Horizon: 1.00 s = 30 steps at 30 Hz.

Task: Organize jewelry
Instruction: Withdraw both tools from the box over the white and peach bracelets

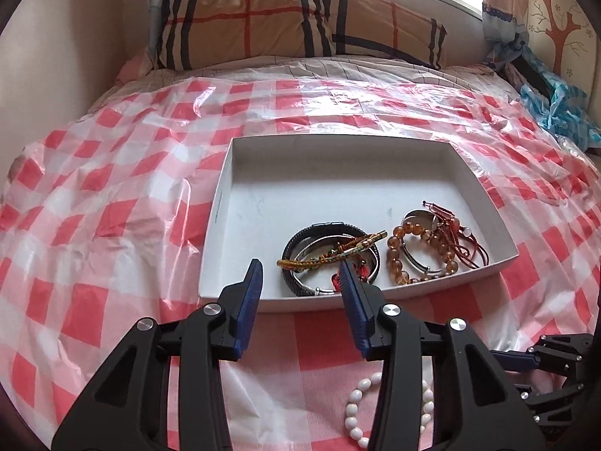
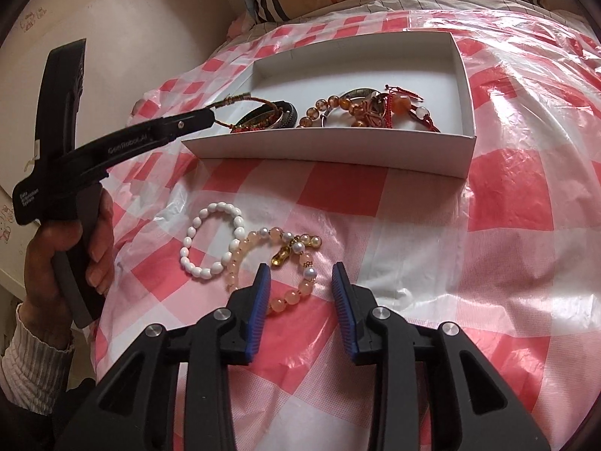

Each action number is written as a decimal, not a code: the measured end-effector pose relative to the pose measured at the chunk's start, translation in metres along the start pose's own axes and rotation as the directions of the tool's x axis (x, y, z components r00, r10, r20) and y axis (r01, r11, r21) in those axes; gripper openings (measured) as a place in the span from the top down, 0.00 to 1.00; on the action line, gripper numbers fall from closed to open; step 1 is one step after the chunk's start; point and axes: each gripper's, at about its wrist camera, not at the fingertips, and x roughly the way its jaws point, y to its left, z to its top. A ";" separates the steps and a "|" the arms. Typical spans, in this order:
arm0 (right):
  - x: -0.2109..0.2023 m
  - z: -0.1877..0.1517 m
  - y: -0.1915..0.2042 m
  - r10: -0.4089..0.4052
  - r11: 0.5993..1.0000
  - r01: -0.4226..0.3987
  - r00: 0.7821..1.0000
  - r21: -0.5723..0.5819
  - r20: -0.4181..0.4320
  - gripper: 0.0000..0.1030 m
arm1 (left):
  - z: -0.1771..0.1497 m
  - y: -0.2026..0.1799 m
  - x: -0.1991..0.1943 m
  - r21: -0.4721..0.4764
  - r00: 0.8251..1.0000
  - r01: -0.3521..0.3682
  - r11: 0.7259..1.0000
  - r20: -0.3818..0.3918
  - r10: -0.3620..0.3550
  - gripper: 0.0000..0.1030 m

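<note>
Nearest your left wrist camera, the left gripper [image 1: 300, 274] has its jaws spread wide and holds nothing. Its blue fingertips [image 1: 253, 282] reach over the near wall of a shallow white box [image 1: 221, 203] on a bed covered in red-checked plastic sheeting [image 1: 94, 225]. Inside the box, toward the near right, lie a black leather bangle [image 1: 296, 240] with a braided gold cord [image 1: 326, 253] across it, and beside them an amber bead bracelet [image 1: 405, 251] tangled with red cords. Below the gripper, partly hidden by it, a white bead bracelet [image 1: 355, 413] rests on the sheeting, outside the box.

Closest to your right wrist camera, the right gripper [image 2: 300, 282] also stands wide open and empty, hovering just over a peach and pearl bracelet [image 2: 285, 263] with a gold charm. That bracelet touches the white bead bracelet [image 2: 212, 244] on its left; both lie on the sheeting, well short of the box [image 2: 330, 154]. Your left hand [image 2: 71, 255] holds the other gripper at the box's near left corner.

Both loose bracelets look light and floppy, probably strung on elastic, with smooth round beads likely to slip. Pinch across one strand of beads at the near arc, away from where the two touch, or the neighbour may drag along. The crinkled plastic beneath may lift too.
</note>
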 end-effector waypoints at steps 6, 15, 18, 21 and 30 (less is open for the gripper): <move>0.000 -0.001 0.001 -0.008 1.000 0.008 1.000 -0.007 0.000 0.67 | 0.024 0.007 0.037 -0.003 0.998 -0.018 1.000 -0.068 0.017 0.60; 0.002 -0.002 0.005 -0.032 0.999 0.031 0.999 -0.026 -0.005 0.67 | 0.042 0.012 0.015 0.026 0.997 0.079 0.997 -0.025 -0.079 0.36; 0.003 -0.002 0.008 -0.042 0.999 0.042 0.999 -0.031 -0.008 0.67 | 0.024 0.011 0.001 0.063 0.993 0.105 0.993 -0.065 -0.101 0.36; 0.003 -0.002 0.008 -0.044 0.999 0.044 0.999 -0.029 -0.008 0.67 | -0.008 0.007 -0.015 0.085 0.980 0.165 0.983 -0.130 -0.153 0.36; 0.003 -0.003 0.012 -0.067 0.997 0.067 0.998 -0.038 -0.013 0.67 | -0.069 -0.022 -0.021 0.176 0.966 0.171 0.969 -0.222 -0.130 0.36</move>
